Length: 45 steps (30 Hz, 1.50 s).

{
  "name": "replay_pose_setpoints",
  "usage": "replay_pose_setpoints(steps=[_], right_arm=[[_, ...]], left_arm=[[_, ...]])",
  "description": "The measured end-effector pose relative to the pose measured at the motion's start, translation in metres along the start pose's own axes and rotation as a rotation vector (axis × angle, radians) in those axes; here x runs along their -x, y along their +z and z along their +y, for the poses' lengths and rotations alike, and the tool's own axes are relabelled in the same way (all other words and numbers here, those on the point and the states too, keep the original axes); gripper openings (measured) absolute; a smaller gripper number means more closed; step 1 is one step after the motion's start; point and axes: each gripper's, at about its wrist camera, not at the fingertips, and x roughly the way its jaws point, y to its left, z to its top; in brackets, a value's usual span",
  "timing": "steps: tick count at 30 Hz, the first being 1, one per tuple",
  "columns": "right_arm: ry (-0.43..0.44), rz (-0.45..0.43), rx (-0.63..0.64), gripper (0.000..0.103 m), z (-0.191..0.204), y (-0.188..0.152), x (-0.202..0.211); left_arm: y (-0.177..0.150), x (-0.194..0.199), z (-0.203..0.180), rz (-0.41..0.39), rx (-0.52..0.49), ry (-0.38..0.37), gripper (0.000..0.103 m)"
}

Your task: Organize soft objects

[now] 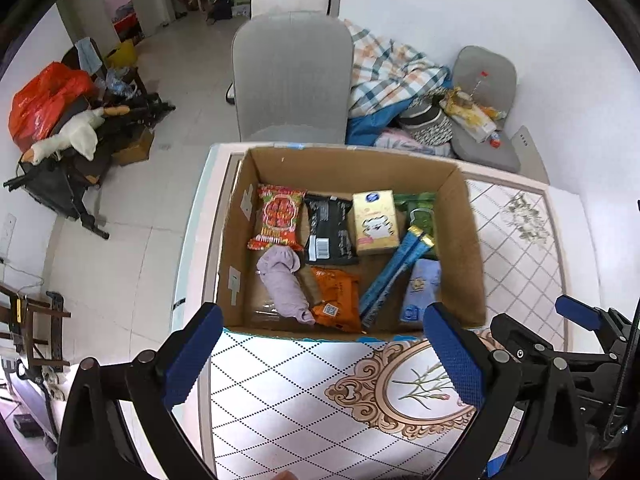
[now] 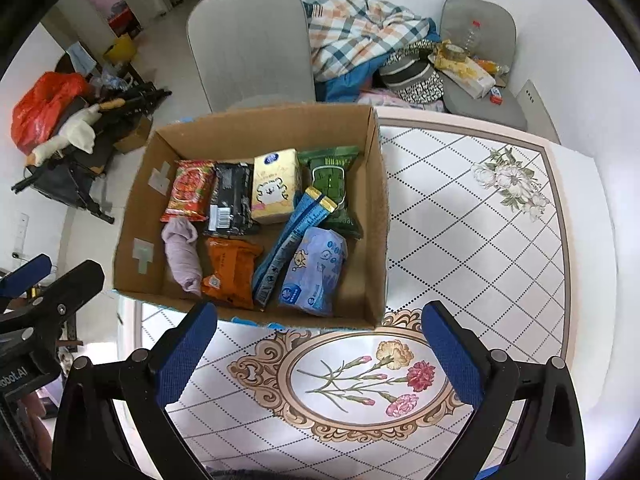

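Observation:
A cardboard box (image 1: 468, 240) (image 2: 376, 216) stands on the patterned table. It holds a red packet (image 1: 278, 218) (image 2: 188, 192), a black packet (image 1: 328, 228), a yellow tissue pack (image 1: 374, 222) (image 2: 276, 186), a green packet (image 2: 332, 176), a lilac rolled cloth (image 1: 286, 284) (image 2: 184, 252), an orange packet (image 1: 336, 300) (image 2: 230, 268), a long blue pouch (image 1: 394, 272) (image 2: 288, 240) and a light blue tissue pack (image 1: 420, 292) (image 2: 312, 272). My left gripper (image 1: 320, 356) is open and empty just in front of the box. My right gripper (image 2: 320, 352) is open and empty over the table's flower medallion.
A grey chair (image 1: 292, 80) (image 2: 248, 44) stands behind the table. A second chair (image 2: 476, 60) at the back right holds blankets, bags and snacks. Clutter and a red bag (image 1: 44, 100) lie on the floor at left. The table (image 2: 480, 220) runs on to the right of the box.

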Motion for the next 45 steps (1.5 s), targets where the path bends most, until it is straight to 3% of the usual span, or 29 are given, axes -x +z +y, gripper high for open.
replay_pose_setpoints(steps=[10, 21, 30, 45], right_arm=[[0.020, -0.170, 0.027, 0.103, 0.000, -0.028, 0.111], [0.020, -0.265, 0.036, 0.103, 0.002, -0.058, 0.192], [-0.009, -0.299, 0.028, 0.103, -0.002, -0.069, 0.222], [-0.048, -0.309, 0.028, 0.103, -0.003, -0.074, 0.227]], left_arm=[[-0.015, 0.099, -0.002, -0.132, 0.009, 0.000, 0.103], [-0.037, 0.158, -0.007, -0.192, -0.010, 0.016, 0.103], [-0.047, 0.163, -0.013, -0.195, -0.004, 0.023, 0.103], [-0.055, 0.165, -0.017, -0.198, -0.002, 0.034, 0.103]])
